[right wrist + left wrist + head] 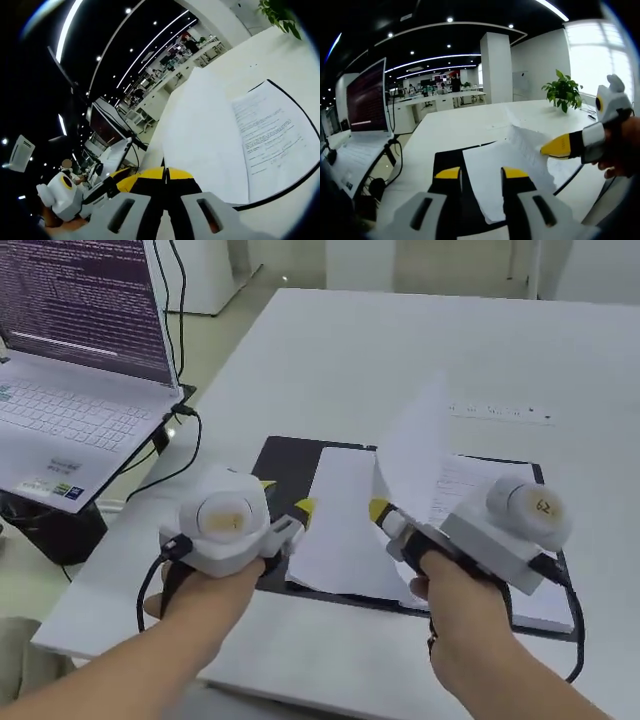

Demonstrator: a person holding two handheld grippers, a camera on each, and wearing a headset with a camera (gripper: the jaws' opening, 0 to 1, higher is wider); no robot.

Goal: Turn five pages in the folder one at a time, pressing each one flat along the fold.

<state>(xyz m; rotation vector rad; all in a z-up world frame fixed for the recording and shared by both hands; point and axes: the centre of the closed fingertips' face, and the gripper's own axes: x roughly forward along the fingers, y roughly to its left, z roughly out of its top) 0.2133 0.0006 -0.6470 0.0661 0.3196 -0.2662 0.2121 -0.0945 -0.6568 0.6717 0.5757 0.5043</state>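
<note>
We see the right tool [381, 513] pinching the bottom edge of a lifted page [412, 450] over the open folder [283, 455] on the counter [420, 340], left tool [479, 174] spread above the folder's left side.

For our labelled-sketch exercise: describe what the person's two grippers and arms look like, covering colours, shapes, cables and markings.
Both the left gripper and right gripper have rounded white-grey housings, black jaws with yellow tips, and a black cable trailing back. The left carries a tan disc; the right's disc seems marked 62. The forearms are bare.
</note>
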